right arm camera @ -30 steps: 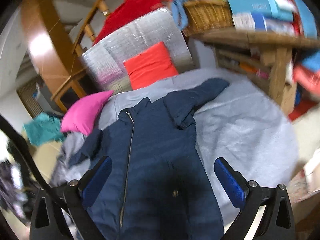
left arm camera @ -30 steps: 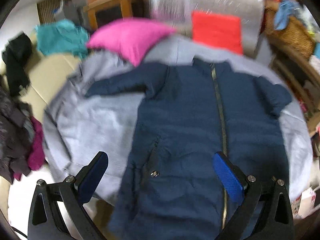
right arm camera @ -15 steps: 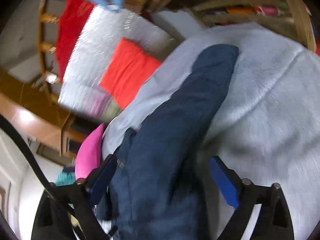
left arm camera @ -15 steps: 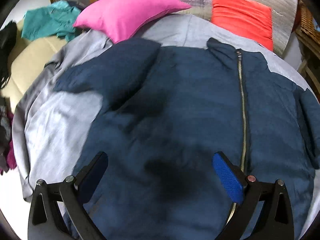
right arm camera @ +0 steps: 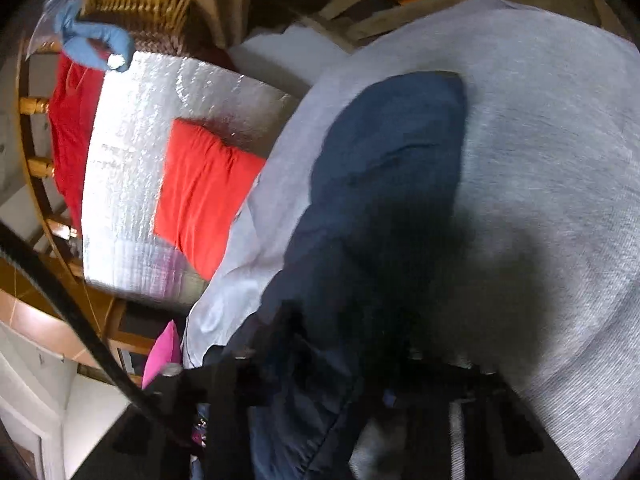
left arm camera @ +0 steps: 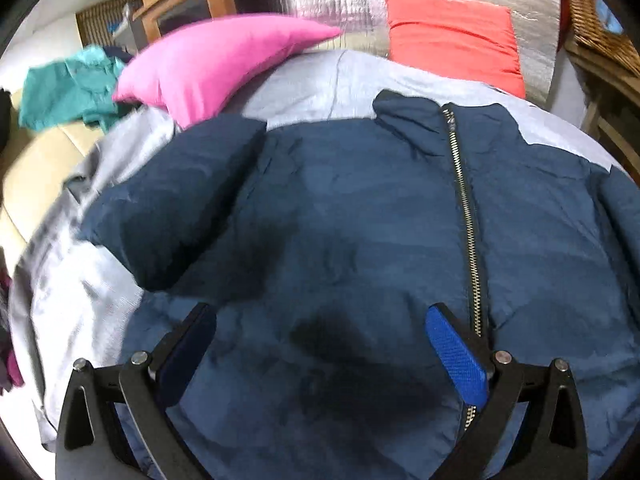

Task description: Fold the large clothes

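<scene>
Far left in the left wrist view: a teal garment (left arm camera: 68,88) heaped on a cream cushion, then a pink pillow (left arm camera: 216,66) touching the grey sheet (left arm camera: 76,292). Next along, the navy jacket (left arm camera: 360,220), spread front-up on that sheet, zipper (left arm camera: 466,216) closed and running toward the collar. Its near sleeve (left arm camera: 172,208) already laid back across the chest, cuff pointing toward the pink pillow. Left tool (left arm camera: 320,354) poised low over the lower front panel, jaws spread wide, nothing between them. Behind, an orange cushion (left arm camera: 452,36) propped against silver padding.

Over to the right wrist view: the other sleeve (right arm camera: 392,168) stretched out flat on the sheet, well apart from the body of the jacket at its cuff. Right tool (right arm camera: 360,396) low against the sleeve's shoulder end, smeared by blur and shadow; cannot tell whether open or clamped.

Step in hand, by the look of it: bringing the outstretched sleeve in over the front. Best done by pinching both layers near the shoulder seam or cuff, lifting just clear of the sheet, carrying straight across to mirror the first sleeve. Worth pressing the left tool down on the front panel to stop the slippery shell sliding. Risk: puffy fill springing the fold back open.
</scene>
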A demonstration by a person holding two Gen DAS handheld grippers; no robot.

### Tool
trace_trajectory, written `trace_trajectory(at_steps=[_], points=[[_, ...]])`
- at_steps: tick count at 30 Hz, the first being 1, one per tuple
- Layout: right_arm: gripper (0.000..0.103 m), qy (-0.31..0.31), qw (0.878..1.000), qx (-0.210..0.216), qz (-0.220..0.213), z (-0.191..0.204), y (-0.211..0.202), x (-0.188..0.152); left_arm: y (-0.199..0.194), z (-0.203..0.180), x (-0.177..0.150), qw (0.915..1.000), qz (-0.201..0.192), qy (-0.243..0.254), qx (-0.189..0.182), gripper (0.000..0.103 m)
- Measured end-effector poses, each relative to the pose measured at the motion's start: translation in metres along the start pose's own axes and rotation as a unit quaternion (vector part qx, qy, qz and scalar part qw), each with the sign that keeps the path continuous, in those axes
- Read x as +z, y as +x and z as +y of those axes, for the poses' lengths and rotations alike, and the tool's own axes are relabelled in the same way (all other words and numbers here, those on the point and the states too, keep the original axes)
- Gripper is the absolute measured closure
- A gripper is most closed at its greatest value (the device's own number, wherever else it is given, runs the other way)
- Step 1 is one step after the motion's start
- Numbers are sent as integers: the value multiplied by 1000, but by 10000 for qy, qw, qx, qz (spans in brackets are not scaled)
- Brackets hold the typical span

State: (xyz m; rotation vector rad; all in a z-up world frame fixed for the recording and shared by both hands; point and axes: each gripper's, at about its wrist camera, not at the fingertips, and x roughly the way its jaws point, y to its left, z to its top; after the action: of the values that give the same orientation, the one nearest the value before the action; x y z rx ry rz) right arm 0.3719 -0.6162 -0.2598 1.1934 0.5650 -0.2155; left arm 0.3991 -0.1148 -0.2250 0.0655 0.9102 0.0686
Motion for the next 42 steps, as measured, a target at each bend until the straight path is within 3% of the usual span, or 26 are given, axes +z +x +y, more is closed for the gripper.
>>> trace_trajectory(at_steps=[2, 6, 11, 14, 21, 30, 34, 42], points=[[69, -190, 9997, 155, -62, 17, -6, -8, 4, 4, 3, 9999, 99, -103, -2, 0], [69, -807, 9957, 447, -70, 67, -22, -38, -5, 12, 7, 9998, -61, -200, 75, 0], [69, -1399, 9858, 867, 334, 126, -32, -107, -33, 28, 8, 9987, -434, -180, 216, 0], [69, -1620, 9811, 911, 546, 147, -28, -150, -48, 38, 8, 9973, -661, -122, 303, 0], [69, -1848, 9738, 850, 1020, 163, -13, -221, -79, 73, 12, 9926, -1140, -195, 376, 0], [68, -1972, 9648, 447, 1683, 153, 21, -272, -102, 118, 11, 9880, -1401, -641, 136, 0], [39, -1809, 9637, 291, 1942, 141, 34, -288, -108, 135, 8, 9861, -1482, -749, 81, 0], [21, -2171, 9541, 115, 2060, 155, 23, -300, -127, 164, 7, 9804, -1691, -999, -134, 0]])
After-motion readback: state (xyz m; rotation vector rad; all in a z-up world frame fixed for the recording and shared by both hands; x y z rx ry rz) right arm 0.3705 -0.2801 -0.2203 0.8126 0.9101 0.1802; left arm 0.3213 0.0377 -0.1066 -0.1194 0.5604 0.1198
